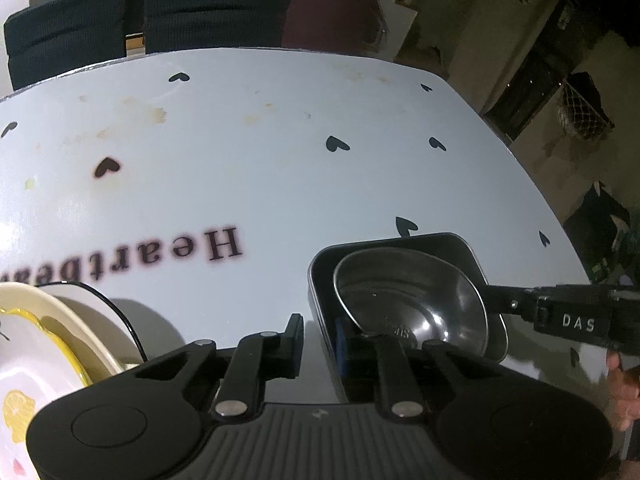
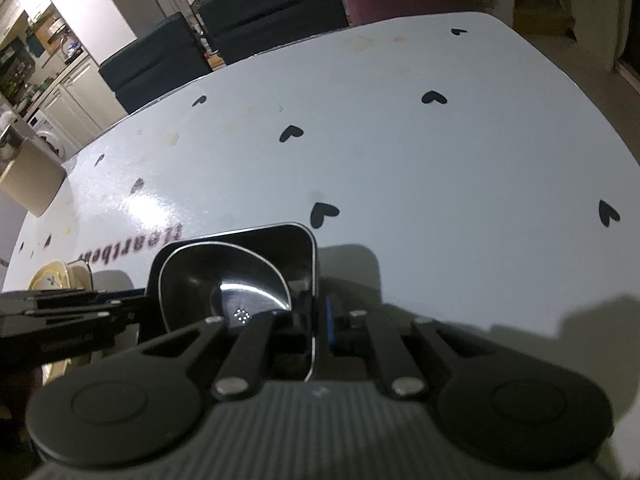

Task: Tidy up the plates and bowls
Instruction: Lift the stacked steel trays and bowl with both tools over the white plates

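Steel, one round bowl sits tilted inside one square black dish on the counter between my claws. My left claw is clamped on the dish's near wall; my right claw pinches the opposite wall. Left of my left claw stands one stack of plates, yellow-rimmed.

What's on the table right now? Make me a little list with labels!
table: white, with printed black hearts
black square dish: resting on the table
steel bowl: sitting inside the black square dish
right gripper: shut on one wall of the dish
left gripper: straddles the opposite wall; grip unclear
yellow-rimmed plate: left of the dish, stacked with other crockery
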